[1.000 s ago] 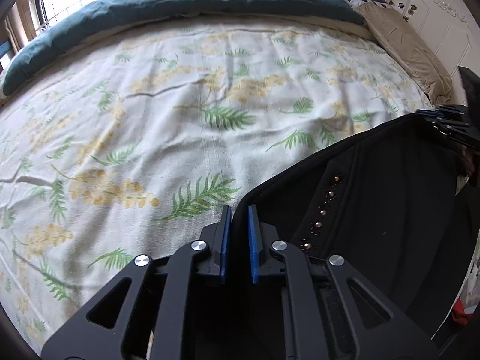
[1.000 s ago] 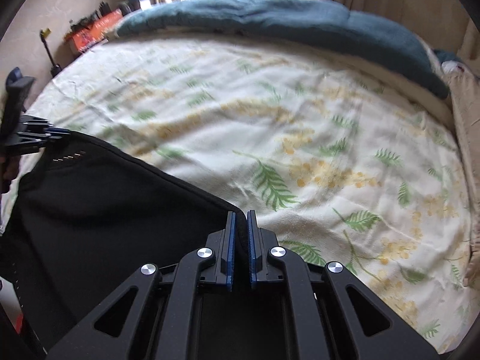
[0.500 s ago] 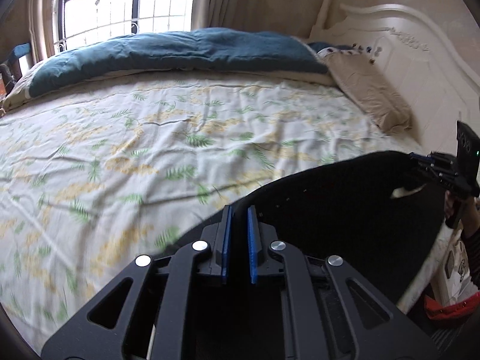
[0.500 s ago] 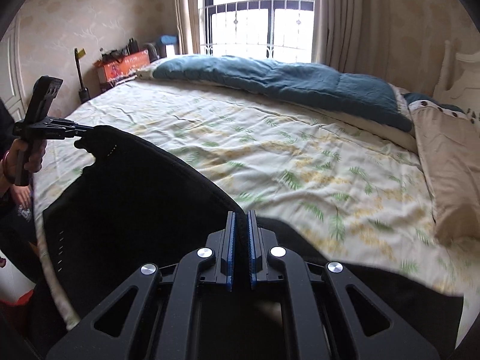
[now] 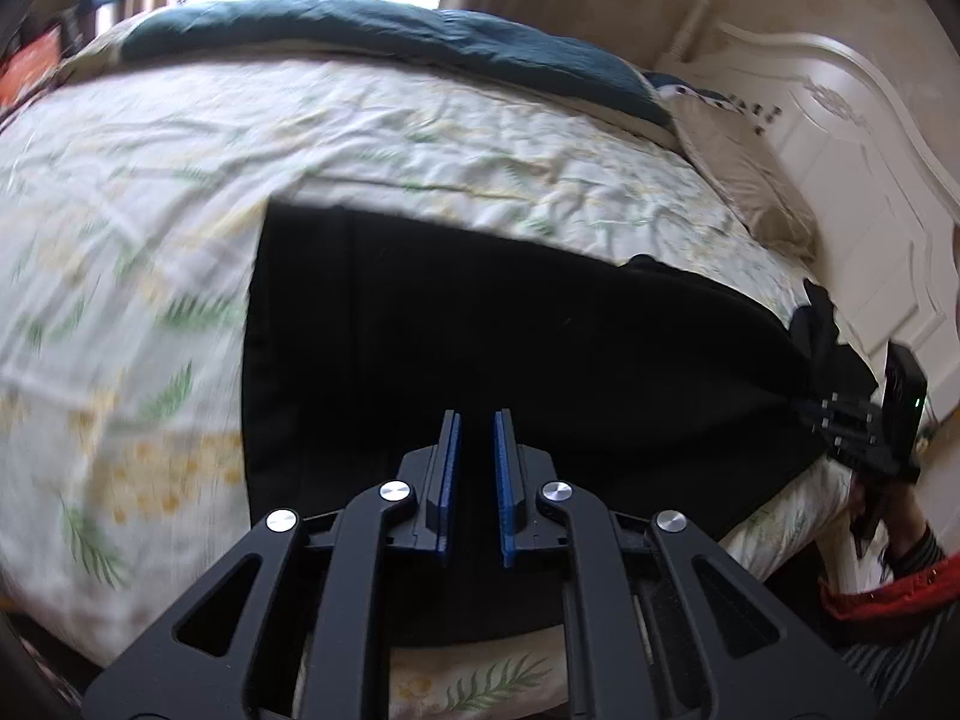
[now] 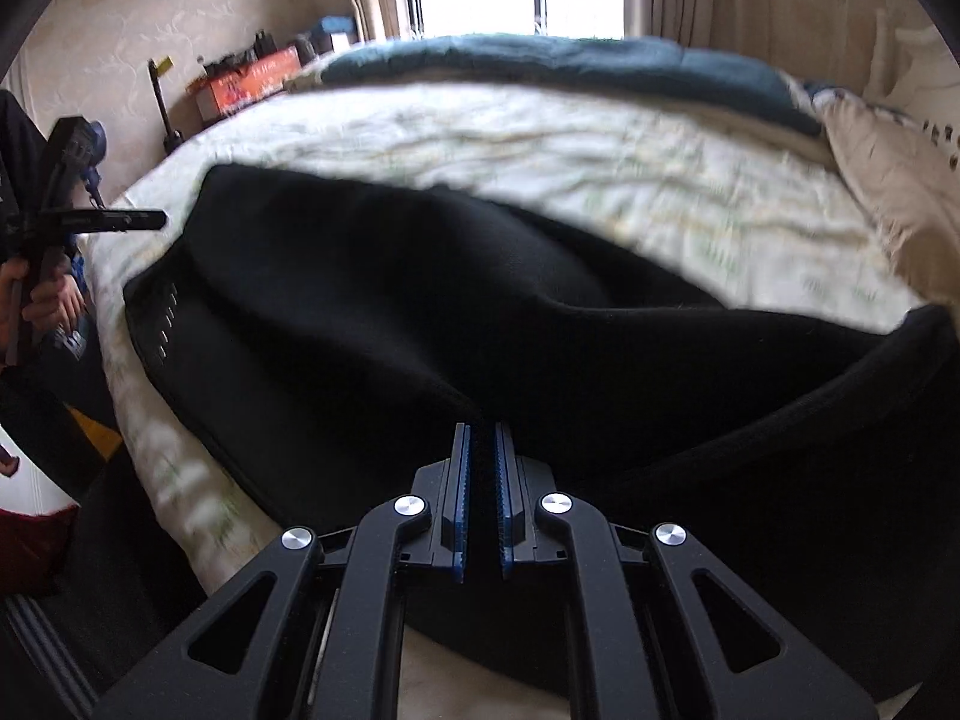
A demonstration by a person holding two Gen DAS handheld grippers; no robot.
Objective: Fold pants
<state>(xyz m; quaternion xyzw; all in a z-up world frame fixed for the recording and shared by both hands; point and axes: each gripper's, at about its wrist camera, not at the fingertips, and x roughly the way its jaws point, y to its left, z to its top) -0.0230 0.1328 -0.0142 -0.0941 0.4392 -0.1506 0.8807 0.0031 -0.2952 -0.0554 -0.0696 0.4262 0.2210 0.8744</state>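
Pants spread on the bed, both tongs clamped on cloth

Pants (image 5: pixel 510 324), black, lie across the near edge of the bed (image 5: pixel 150 228), over its leaf-print sheet. In the right wrist view a ridge of slack rises through the middle of the cloth, and the left end, with a row of small studs, lies flat close to the bed's left edge. The right tongs (image 6: pixel 480 498) are nearly together with a fold of black cloth pinched between the blue pads. The left tongs (image 5: pixel 476 486) are also nearly together; dark cloth lies between and under the pads, so they appear clamped on the pants, though black on black makes the bite hard to read. Each view shows the other tongs far out at the cloth's end.

Risks, as I judge them: the grips look shallow, so a quick pull could slip the cloth out of one pair and let that end drop off the near edge. If the two hands travel unevenly, the middle ridge may set into a crooked crease. Pulling too far toward the near side could drag the whole garment off the bed.
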